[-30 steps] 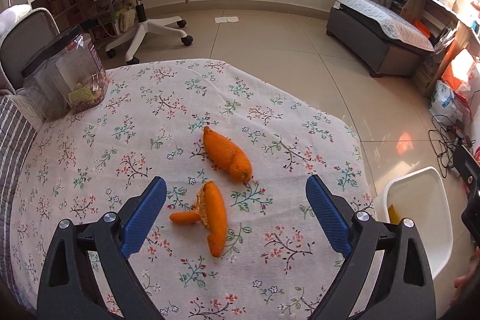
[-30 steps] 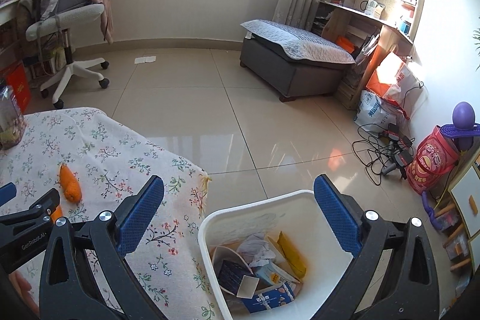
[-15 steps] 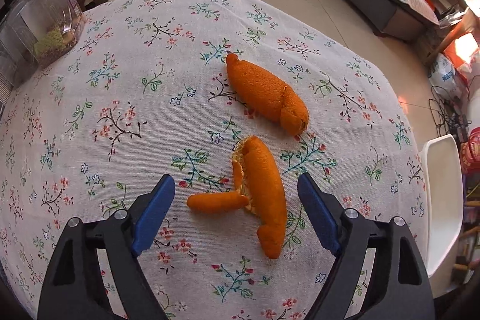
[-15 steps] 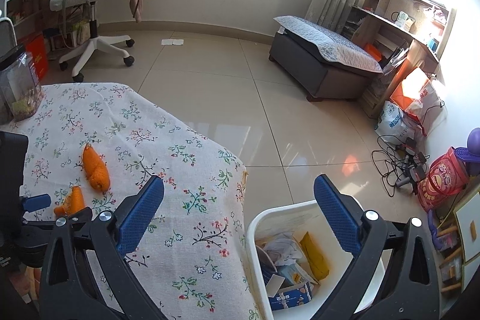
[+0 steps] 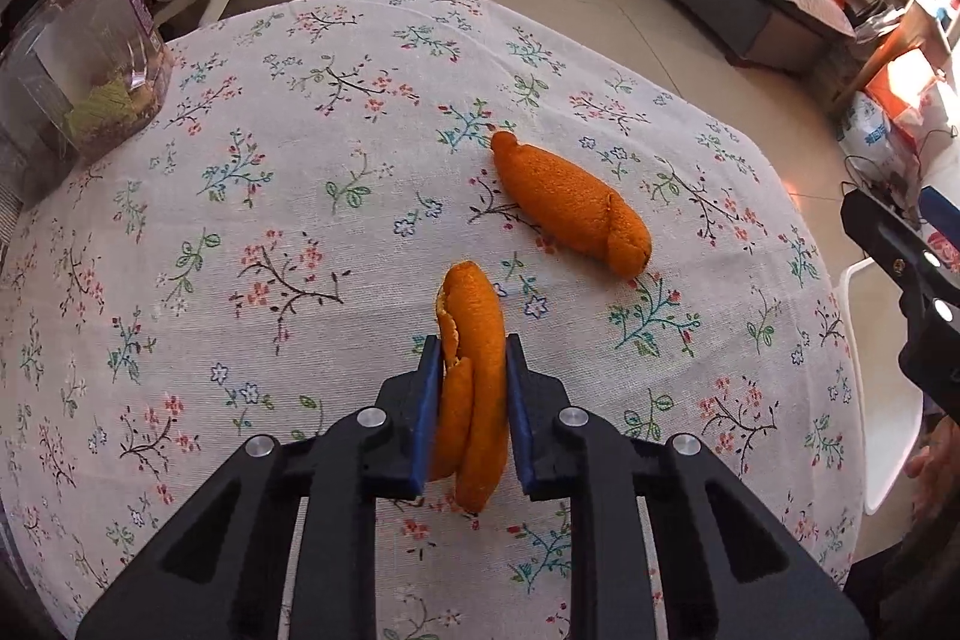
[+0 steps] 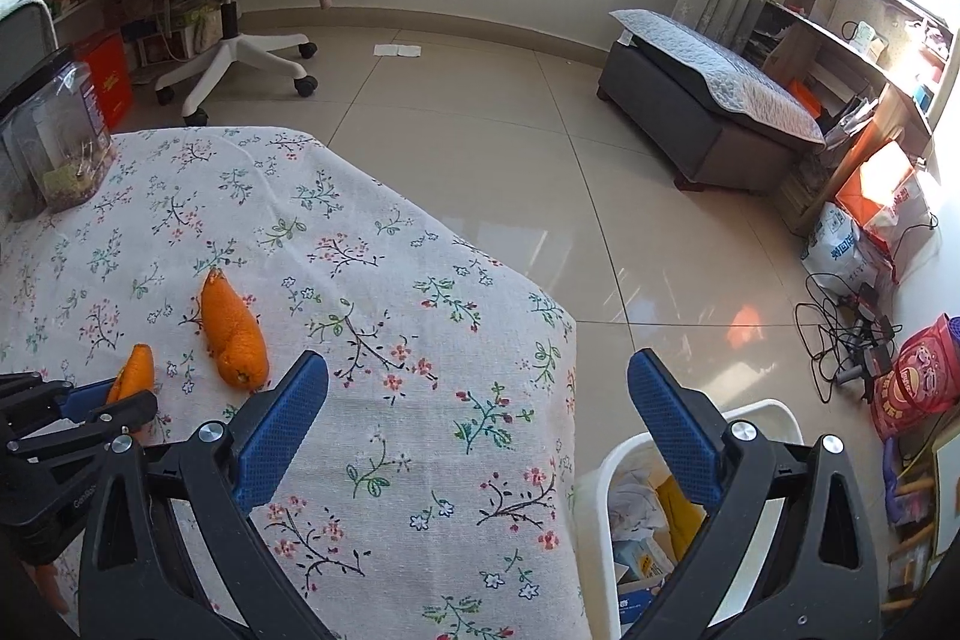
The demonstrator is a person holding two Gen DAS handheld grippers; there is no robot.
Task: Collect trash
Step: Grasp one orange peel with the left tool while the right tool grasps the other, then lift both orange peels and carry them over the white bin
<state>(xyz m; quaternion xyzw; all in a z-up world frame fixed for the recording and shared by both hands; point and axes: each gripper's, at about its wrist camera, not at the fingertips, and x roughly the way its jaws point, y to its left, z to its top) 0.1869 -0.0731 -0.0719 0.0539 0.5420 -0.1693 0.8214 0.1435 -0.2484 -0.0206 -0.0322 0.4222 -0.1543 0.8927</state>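
**A:** Peel (image 5: 474,376) sits right between the left tongs (image 5: 468,388), both blue pads pressing its sides; they have just been closing and now pinch it. It is curled and stands on edge, its far tip poking out past the fingertips, its near end hanging under the pads.

**B:** Is it off the cloth (image 5: 300,196) yet?

**A:** I cannot tell; it looks to rest on the cloth or barely above it. So I judge the step in hand is the grasp, just made, with the lift to come.

**B:** And the right tongs (image 6: 477,430)?

**A:** Spread wide, nothing between them. They hang over the table's near edge, with the bin (image 6: 774,409) below their right finger, beside the table. Paper and packets already lie in the bin.

**B:** Anything left beyond the held piece?

**A:** A second peel (image 5: 570,208), bigger and plump, lies just ahead and to the right of the left tongs, apart from the first. From the right tongs it is ahead and to the left, close to the left fingertip. Farther off, at the far left edge of the table, stands a clear jar (image 5: 84,58).

**B:** What does the next move call for?

**A:** Probably a straight lift, then a carry to the right, over the table edge to the bin. The peel is thin and springy, so the squeeze should hold through the swing. The right tongs look well placed to take the second peel.
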